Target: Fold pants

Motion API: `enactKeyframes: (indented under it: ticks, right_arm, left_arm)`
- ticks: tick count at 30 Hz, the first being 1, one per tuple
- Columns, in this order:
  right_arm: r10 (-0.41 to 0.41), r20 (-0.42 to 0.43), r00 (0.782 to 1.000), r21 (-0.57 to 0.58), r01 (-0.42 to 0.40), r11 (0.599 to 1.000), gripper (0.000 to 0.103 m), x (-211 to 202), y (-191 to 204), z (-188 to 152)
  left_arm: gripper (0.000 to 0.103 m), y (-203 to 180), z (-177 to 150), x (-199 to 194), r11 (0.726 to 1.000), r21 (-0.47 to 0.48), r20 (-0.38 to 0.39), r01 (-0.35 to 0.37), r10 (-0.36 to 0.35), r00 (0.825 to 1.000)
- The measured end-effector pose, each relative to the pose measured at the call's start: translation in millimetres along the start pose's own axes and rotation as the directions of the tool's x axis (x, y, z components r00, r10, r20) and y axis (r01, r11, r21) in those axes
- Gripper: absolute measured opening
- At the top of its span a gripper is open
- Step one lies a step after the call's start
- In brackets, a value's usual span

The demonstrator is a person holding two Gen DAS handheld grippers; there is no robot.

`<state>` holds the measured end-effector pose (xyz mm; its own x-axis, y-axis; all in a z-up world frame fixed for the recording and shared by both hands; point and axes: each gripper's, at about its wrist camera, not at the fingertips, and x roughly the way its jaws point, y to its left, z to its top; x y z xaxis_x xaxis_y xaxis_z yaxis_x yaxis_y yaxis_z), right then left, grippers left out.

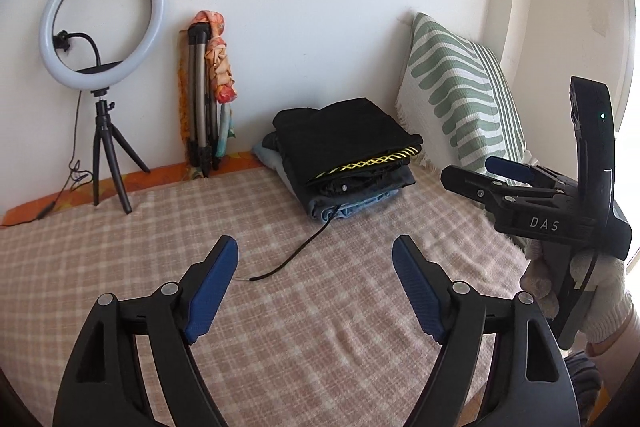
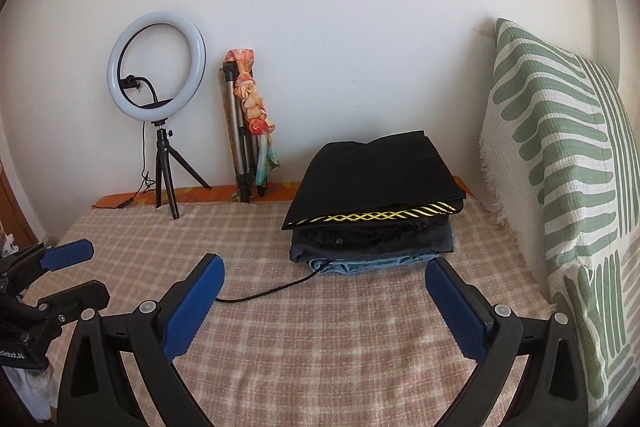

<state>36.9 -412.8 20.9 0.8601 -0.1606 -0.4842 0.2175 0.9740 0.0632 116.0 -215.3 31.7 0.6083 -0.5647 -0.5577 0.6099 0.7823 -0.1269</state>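
A stack of folded pants (image 1: 348, 157) (image 2: 374, 205) lies at the back of the bed: a black pair with yellow trim on top, dark pairs under it, blue jeans at the bottom. A black drawstring (image 1: 298, 251) (image 2: 264, 293) trails forward from the stack. My left gripper (image 1: 316, 263) is open and empty, held above the checked blanket in front of the stack. My right gripper (image 2: 324, 281) is open and empty, just in front of the stack. It also shows in the left wrist view (image 1: 476, 173), and the left gripper shows at the left in the right wrist view (image 2: 84, 271).
A pink checked blanket (image 1: 240, 307) (image 2: 320, 347) covers the bed. A green-striped pillow (image 1: 460, 95) (image 2: 560, 167) leans at the right. A ring light on a small tripod (image 1: 100, 23) (image 2: 158, 67) and a folded tripod with a scarf (image 1: 206, 95) (image 2: 248, 123) stand by the wall.
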Motion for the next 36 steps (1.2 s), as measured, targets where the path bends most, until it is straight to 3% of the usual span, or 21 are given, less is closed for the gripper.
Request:
enactKeyframes:
  ticks: [6, 12, 17, 24, 36]
  right_arm:
    - [0.025, -0.023, 0.999, 0.058, -0.024, 0.998, 0.102, 3, 5, -22]
    - [0.007, -0.009, 1.0, 0.052, -0.006, 0.999, 0.102, 0, 12, -29]
    - [0.007, -0.016, 1.0, 0.048, -0.006, 0.999, 0.102, 2, 14, -35]
    - [-0.017, -0.017, 1.0, 0.049, 0.018, 0.999, 0.103, 6, 12, -43]
    - [-0.053, 0.003, 0.999, 0.041, 0.053, 0.998, 0.103, 12, 13, -39]
  left_arm:
    - [0.08, 24, -29, 3, 0.997, -0.073, -0.038, -0.011, 0.009, 0.999]
    - [0.08, 37, -37, 5, 0.996, -0.079, -0.041, -0.047, 0.044, 0.998]
    - [0.08, 45, -40, 3, 0.99, -0.133, -0.043, -0.035, 0.029, 0.999]
    - [0.08, 38, -42, 0, 0.994, -0.095, -0.036, -0.061, 0.058, 0.998]
    - [0.08, 35, -53, 20, 0.988, -0.076, -0.132, -0.132, 0.121, 0.984]
